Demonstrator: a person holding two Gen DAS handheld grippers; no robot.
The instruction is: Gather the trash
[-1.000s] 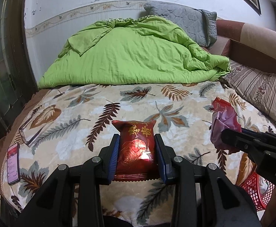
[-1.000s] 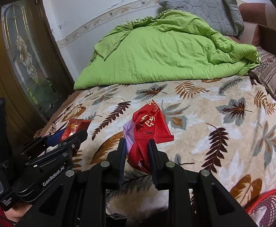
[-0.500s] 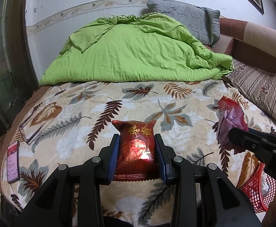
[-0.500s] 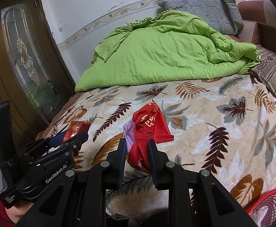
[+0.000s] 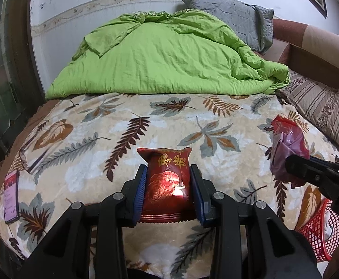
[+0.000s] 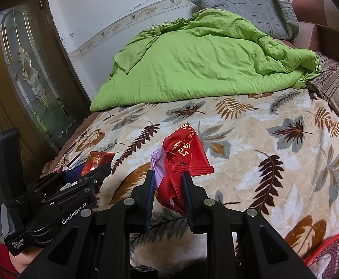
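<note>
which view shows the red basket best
The left wrist view: the red basket shows its mesh wall and rim at the lower right, beside the bed, partly behind the right gripper. The right wrist view catches only a sliver of its rim in the bottom right corner.

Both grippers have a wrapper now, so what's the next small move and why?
Probably swing the right gripper with its crumpled red wrapper toward the red basket at the bed's edge. Both grippers are shut on trash, the left gripper on a red snack packet, and the basket sits nearest the right one.
</note>
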